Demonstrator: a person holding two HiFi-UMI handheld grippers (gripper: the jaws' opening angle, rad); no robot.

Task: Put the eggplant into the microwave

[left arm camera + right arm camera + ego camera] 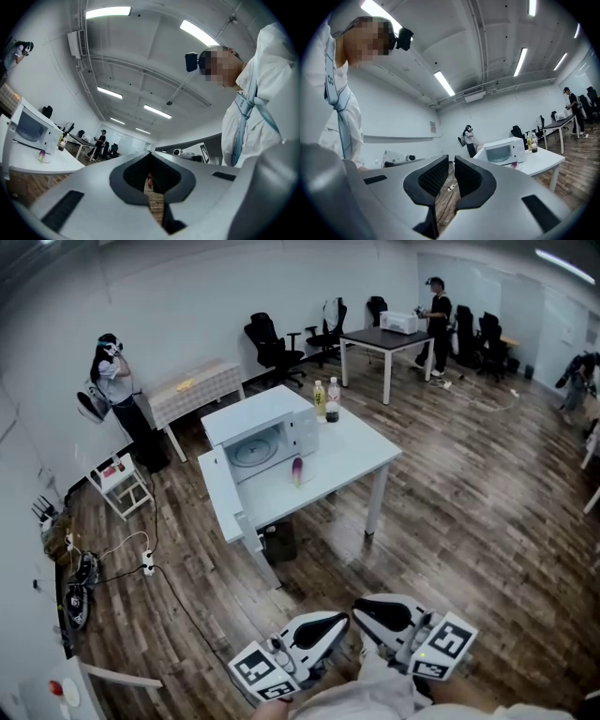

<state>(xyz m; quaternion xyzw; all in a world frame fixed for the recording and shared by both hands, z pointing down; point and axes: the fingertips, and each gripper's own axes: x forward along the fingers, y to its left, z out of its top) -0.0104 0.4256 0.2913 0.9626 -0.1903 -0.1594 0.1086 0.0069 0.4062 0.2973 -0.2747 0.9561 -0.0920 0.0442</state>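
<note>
Small purple eggplant (297, 471), pale at one end, sits on white table (352, 460) just before open microwave (258, 432); left gripper (151, 161) jaws pressed together, right gripper (451, 164) jaws slightly apart, both empty.

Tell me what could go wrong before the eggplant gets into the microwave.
The black cable lies on the floor ahead and could snag a foot. The microwave door stands wide open, so a swinging arm may hit it. The left tongs are shut and would shove the eggplant unless opened first.
</note>
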